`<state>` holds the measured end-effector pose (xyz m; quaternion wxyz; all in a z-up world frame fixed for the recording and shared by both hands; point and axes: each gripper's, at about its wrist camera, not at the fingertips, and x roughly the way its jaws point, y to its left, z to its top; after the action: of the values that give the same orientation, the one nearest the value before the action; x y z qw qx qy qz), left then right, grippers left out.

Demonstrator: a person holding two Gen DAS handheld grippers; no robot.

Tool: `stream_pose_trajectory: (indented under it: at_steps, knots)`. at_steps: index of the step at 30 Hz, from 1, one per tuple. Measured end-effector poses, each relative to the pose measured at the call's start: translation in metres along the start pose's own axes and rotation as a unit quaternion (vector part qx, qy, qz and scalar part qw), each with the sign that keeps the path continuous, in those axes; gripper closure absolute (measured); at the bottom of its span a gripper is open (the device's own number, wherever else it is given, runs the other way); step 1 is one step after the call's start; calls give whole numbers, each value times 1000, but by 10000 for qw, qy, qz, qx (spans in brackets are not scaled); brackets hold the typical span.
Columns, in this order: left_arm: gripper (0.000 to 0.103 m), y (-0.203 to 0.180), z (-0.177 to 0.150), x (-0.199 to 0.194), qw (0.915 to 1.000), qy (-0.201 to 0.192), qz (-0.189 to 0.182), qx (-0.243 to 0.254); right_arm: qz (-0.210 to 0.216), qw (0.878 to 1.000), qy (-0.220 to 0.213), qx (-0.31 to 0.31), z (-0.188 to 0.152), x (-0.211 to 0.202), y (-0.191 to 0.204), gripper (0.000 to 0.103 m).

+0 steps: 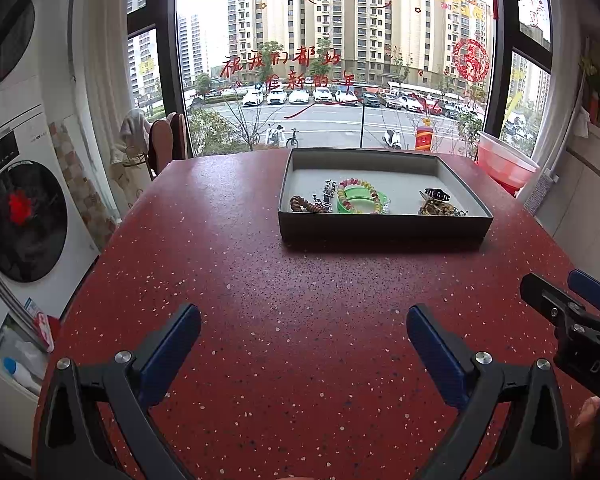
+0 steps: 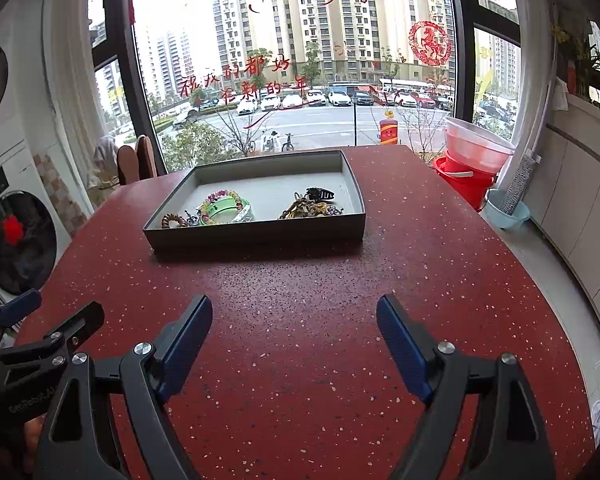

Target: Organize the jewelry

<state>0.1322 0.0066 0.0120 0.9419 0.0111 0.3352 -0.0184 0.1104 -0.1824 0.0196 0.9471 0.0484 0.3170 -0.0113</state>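
Note:
A shallow grey box stands on the red speckled table near the window. Inside it lie a brown bead bracelet, a green bangle with a coloured bead bracelet, a black hair claw and a heap of golden chains. My left gripper is open over bare table, well short of the box. My right gripper is likewise open and holds nothing. Each gripper shows at the edge of the other's view.
A washing machine stands to the left of the table. Red and pink basins are stacked at the far right by the window, with a light blue bowl on the floor. A white counter runs along the right.

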Motion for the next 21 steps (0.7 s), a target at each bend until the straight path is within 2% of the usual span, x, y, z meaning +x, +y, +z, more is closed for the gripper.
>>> stream_pose_trajectory:
  at_steps: [21]
  knots:
    - [0,-1,2,-1,10000,-15,17,-43,-1,10000,-54,-40,5,-1,4,17]
